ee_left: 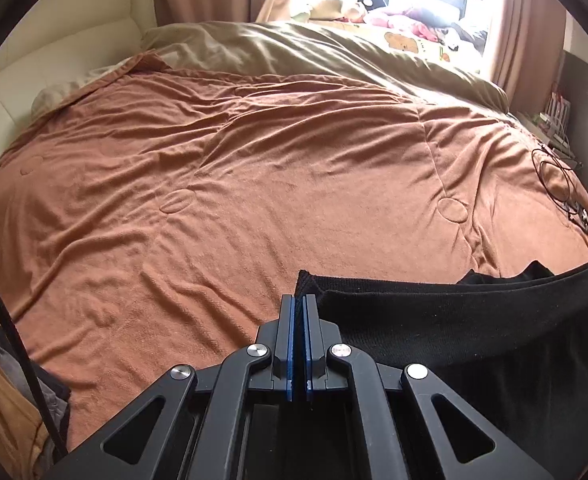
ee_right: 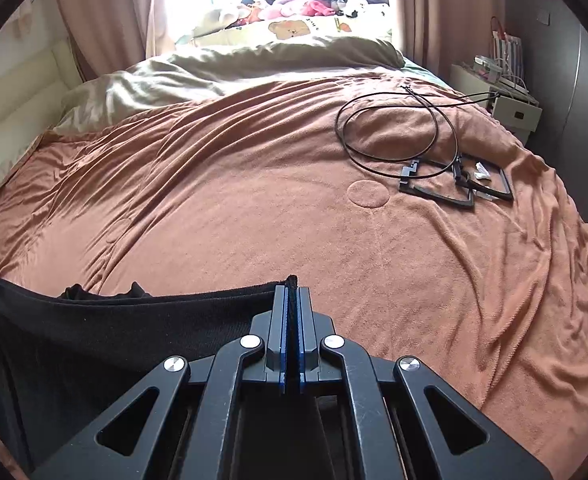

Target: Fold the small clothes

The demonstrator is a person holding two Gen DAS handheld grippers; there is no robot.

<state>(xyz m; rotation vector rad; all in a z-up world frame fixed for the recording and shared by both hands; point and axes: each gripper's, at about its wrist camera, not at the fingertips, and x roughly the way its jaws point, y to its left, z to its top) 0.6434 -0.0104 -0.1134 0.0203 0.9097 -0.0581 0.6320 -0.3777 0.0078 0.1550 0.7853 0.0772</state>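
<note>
Black knit garment [ee_left: 434, 320] hangs stretched between both clamped grippers over the bed.

A black knitted garment [ee_left: 434, 320] is being held stretched out above the near edge of the bed [ee_left: 253, 184], over its rust-brown blanket. One upper corner is being pinched at the left end, seen in the left wrist view, and the opposite corner [ee_right: 291, 282] is being pinched at the right end, seen in the right wrist view. Between these corners the ribbed top edge is sagging in a shallow curve. The rest of the cloth is hanging down below it, and a crumpled part is poking up behind the edge.
</note>
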